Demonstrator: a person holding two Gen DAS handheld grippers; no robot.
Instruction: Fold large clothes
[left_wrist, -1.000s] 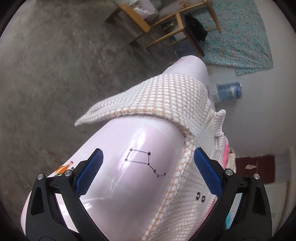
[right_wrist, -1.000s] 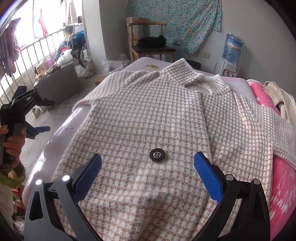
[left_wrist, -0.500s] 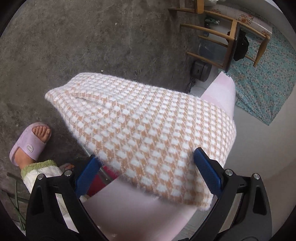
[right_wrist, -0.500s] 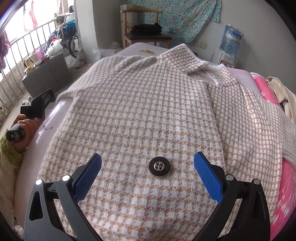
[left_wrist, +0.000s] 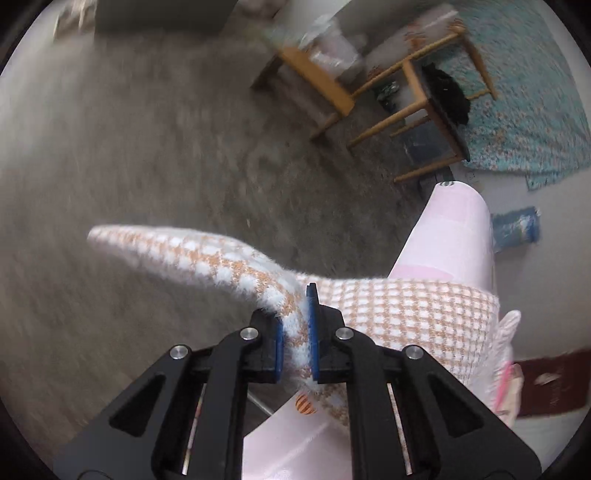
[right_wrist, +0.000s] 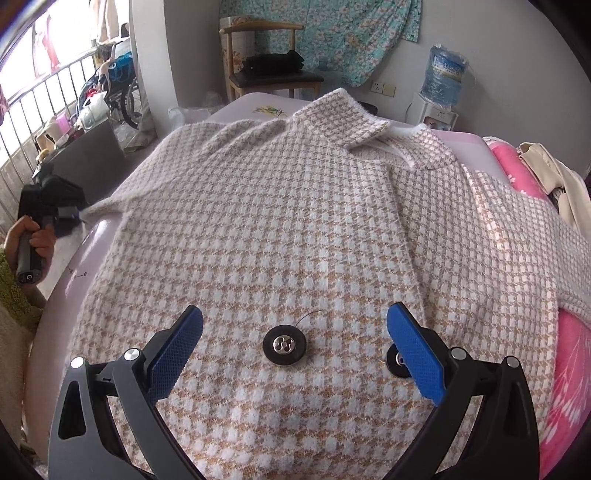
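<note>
1. Coat (right_wrist: 295, 229) lies spread front-up on the pink bed (left_wrist: 458, 236), collar (right_wrist: 343, 122) at the far end, hem nearest the right claw (right_wrist: 295, 354). The body is still flat & unfolded, so the job is prob. at its very start.
2. Left claw (left_wrist: 295, 332) has just been closing; its jaws are clamped on the coat's left sleeve (left_wrist: 207, 258), w/ fuzzy cloth bunched between the blue pads. The sleeve end sticks out past the bed edge over the floor (left_wrist: 129, 147).
3. Right claw: jaws wide apart, holding nothing, hovering over the lower front w/ a black button (right_wrist: 284, 345) between the pads. A 2nd button (right_wrist: 397, 363) is partly hidden behind the right pad.
4. Left to do, as I judge it: bring the gripped sleeve across the body, do the other sleeve, fold the sides in, then fold hem up to collar. All of that remains.
5. Left view only: the grip itself close up, and the drop from bed edge to floor. It's blurred & shows little of the coat body.
6. Right view only: the whole coat layout, the buttons, the other side draped toward the pink blanket (right_wrist: 569, 369), & the person's hand (right_wrist: 33, 240) on the left claw's handle at the far left.
</note>
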